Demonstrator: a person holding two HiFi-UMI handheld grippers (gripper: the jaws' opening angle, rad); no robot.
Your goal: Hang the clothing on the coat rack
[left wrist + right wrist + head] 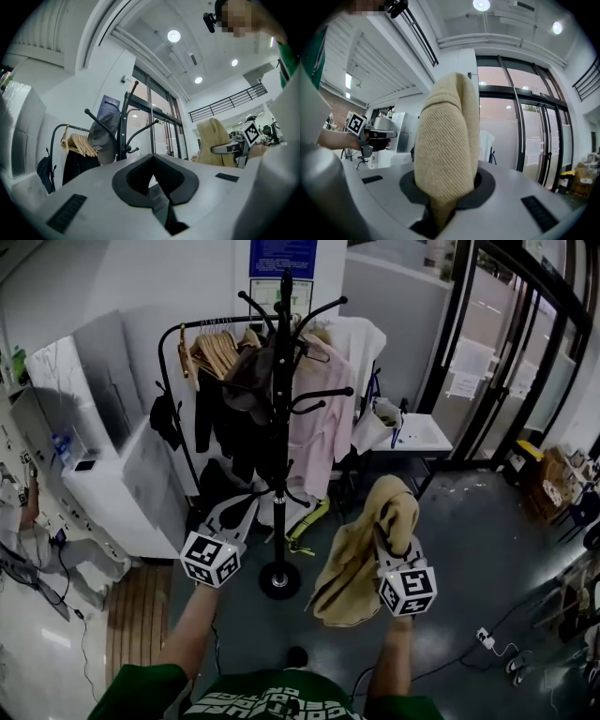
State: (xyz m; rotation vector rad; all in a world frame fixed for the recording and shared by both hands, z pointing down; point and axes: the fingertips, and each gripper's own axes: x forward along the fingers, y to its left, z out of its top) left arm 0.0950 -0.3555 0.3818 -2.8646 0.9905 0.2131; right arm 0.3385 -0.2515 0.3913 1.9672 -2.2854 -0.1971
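Tan garment (447,140) is pinched in the right claw (446,201); left claw (153,183), pressed together, empty, beside the black rack (279,427).

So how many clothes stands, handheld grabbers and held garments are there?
Clothes stands: 2 (coat rack, hanger rail)
Grabbers: 2 (left gripper, right gripper)
Held garments: 1 (tan garment)
Total: 5
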